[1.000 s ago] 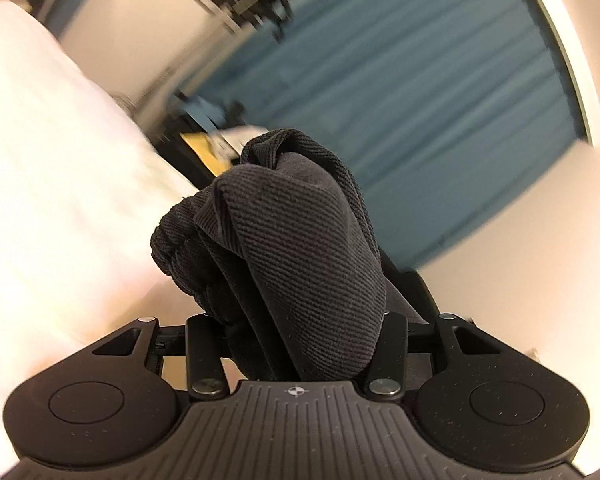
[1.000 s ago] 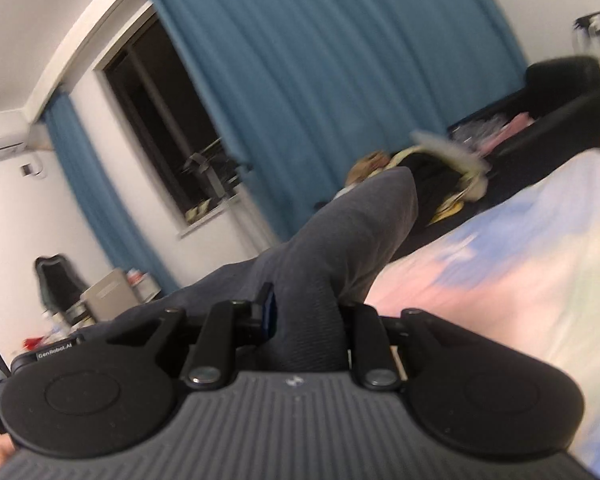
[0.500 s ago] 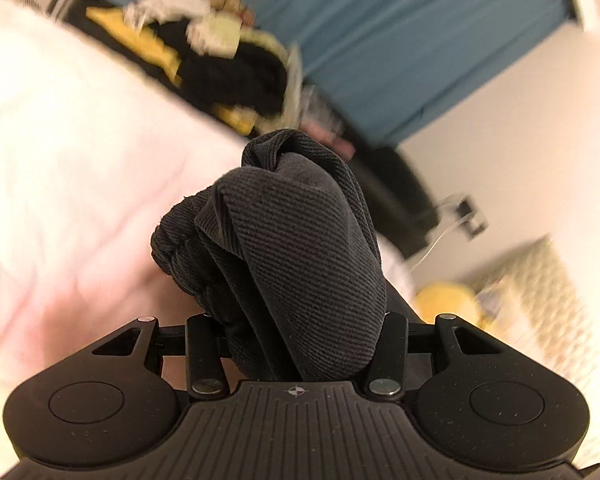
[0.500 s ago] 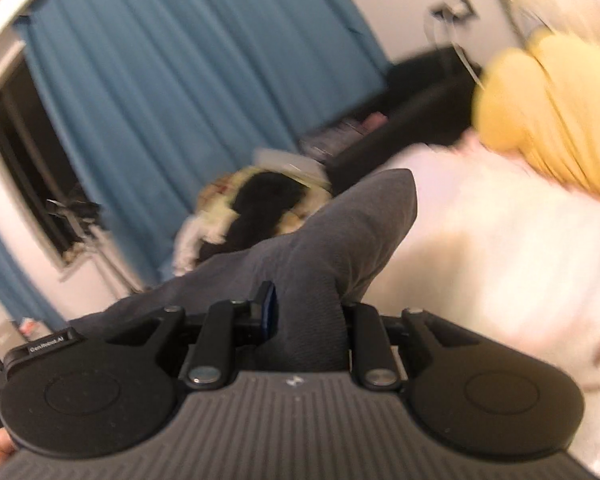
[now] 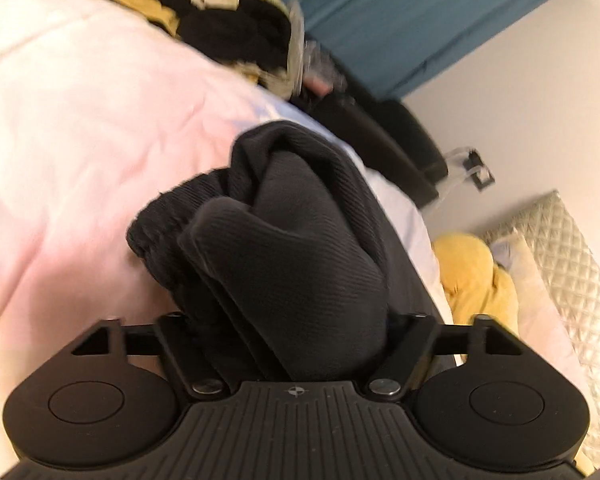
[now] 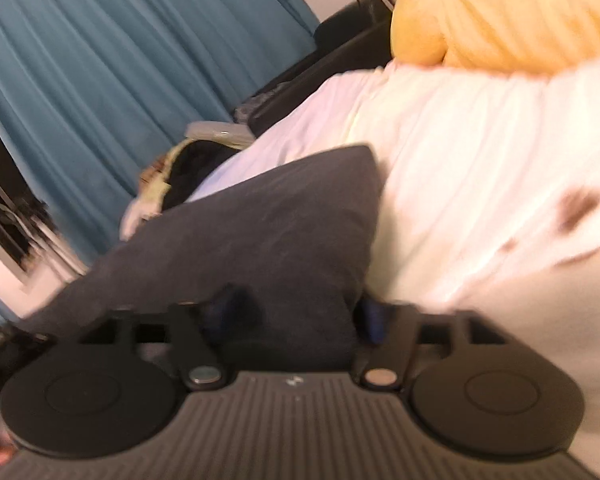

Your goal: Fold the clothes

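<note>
Now both grippers are letting go over the bed [image 5: 80,128]. The left gripper [image 5: 296,320] has its jaws opening, with a bunched wad of the dark ribbed garment [image 5: 292,240] between them, its gathered cuff or waistband poking out at 10 o'clock. The right gripper [image 6: 292,312] is opening too, and a flatter corner of the same dark cloth [image 6: 260,232] lies between its fingers, pointing toward 1 o'clock; blur hides whether the pads touch it.

The garment looks soft, limp and fairly thick, so it will likely sag and slump rather than hold a crease. Hems, corners or the elastic band seem the sensible places to pinch, one layer at a time.

Only the left wrist view shows the pile of clothes [image 5: 236,28] at 12 o'clock, the quilted headboard [image 5: 560,280] at 3 o'clock and the knit's ribbing. Only the right wrist view shows the dark window [image 6: 0,200] at 9 o'clock. Both catch the yellow plush [image 6: 500,12].
</note>
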A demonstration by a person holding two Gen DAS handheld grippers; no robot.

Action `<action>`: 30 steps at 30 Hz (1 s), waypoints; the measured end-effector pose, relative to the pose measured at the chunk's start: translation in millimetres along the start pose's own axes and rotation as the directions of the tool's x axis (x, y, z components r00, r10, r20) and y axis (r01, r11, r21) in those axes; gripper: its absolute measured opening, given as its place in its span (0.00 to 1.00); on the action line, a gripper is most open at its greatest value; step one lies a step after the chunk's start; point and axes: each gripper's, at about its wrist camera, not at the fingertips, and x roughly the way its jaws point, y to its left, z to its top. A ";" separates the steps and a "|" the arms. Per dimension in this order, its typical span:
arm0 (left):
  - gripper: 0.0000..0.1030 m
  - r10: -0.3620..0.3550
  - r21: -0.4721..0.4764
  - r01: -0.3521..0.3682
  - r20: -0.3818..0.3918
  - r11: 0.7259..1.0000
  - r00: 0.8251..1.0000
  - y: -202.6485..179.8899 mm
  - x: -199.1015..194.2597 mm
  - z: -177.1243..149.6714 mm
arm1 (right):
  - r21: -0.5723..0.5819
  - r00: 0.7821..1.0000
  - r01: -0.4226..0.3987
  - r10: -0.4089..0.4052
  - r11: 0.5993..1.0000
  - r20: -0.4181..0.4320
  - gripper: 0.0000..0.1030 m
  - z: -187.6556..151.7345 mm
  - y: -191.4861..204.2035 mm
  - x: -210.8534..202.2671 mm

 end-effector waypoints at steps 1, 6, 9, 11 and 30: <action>0.89 0.018 0.021 -0.019 0.006 1.000 1.000 -2.1 -9.4 1.1 | -0.024 1.000 0.018 -0.018 1.000 0.006 0.77 0.3 4.8 -7.3; 0.93 0.101 0.199 -0.105 0.030 0.974 0.994 -14.3 -63.8 -0.4 | -0.124 0.998 0.055 -0.050 0.991 0.039 0.78 -1.5 41.0 -46.2; 0.94 0.136 0.277 -0.152 0.079 0.949 0.988 -19.8 -102.5 6.0 | -0.157 0.999 0.017 -0.008 0.987 0.054 0.78 -1.1 69.6 -68.1; 0.95 0.138 0.292 -0.167 0.117 0.942 0.983 -21.8 -132.1 12.6 | -0.200 0.997 -0.006 0.020 0.980 0.070 0.78 -0.6 94.7 -81.8; 1.00 0.257 0.401 -0.473 0.483 0.785 0.837 -3.7 -332.5 21.8 | -0.500 0.938 -0.297 0.347 0.813 0.008 0.81 -72.7 350.1 -153.5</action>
